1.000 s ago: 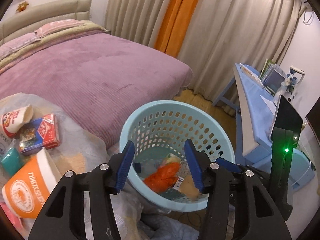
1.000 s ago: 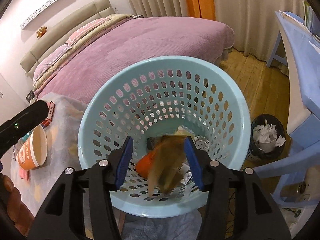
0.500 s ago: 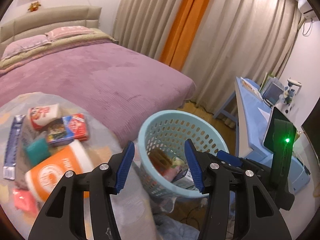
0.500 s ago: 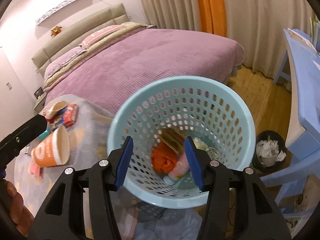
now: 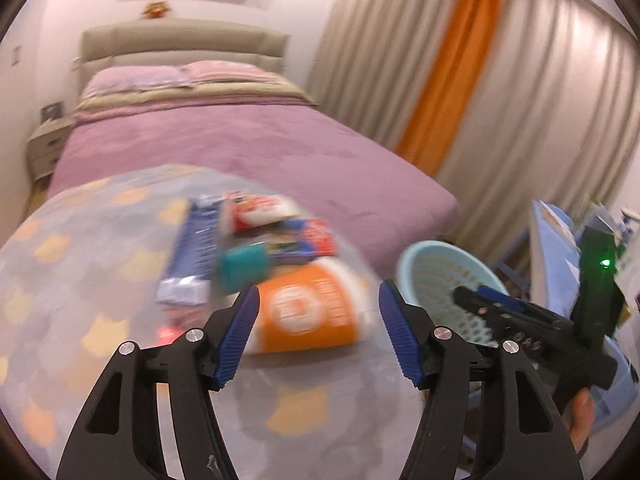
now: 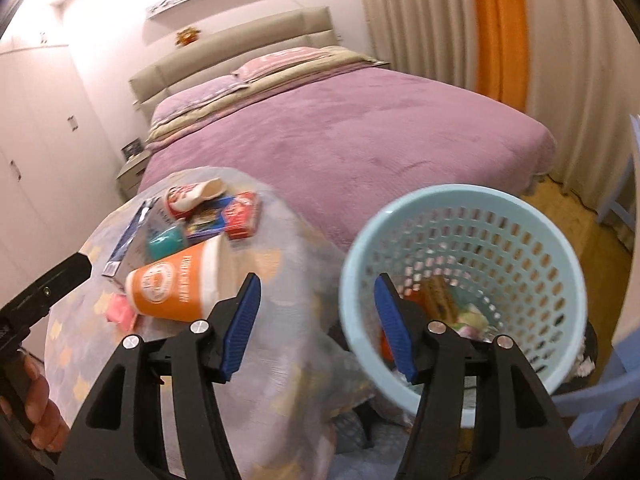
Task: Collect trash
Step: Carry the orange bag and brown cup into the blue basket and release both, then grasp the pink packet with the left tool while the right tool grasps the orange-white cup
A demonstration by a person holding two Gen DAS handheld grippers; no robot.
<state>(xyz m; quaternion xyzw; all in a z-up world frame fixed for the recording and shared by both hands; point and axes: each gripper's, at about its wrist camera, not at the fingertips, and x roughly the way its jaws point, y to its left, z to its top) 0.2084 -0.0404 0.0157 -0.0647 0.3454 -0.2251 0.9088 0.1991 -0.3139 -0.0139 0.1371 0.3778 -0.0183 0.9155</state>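
Both tongs, left gripper (image 5: 318, 334) and right gripper (image 6: 316, 326), are spreading wider with nothing between them. Beside the pale blue perforated plastic basket (image 6: 472, 204) lies an orange-and-white paper cup (image 5: 308, 310) on its side: probably light and crushable, best pinched gently across its body.

Purple-covered bed (image 6: 340, 132) with beige headboard (image 6: 240, 48), pale pleated curtains (image 5: 540, 100), orange curtain panel (image 5: 452, 68), wood floor (image 6: 568, 212)

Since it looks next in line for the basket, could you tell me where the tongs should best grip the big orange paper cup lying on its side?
Grip the orange paper cup across its round body, coming from above; it lies sideways, mouth towards the basket.
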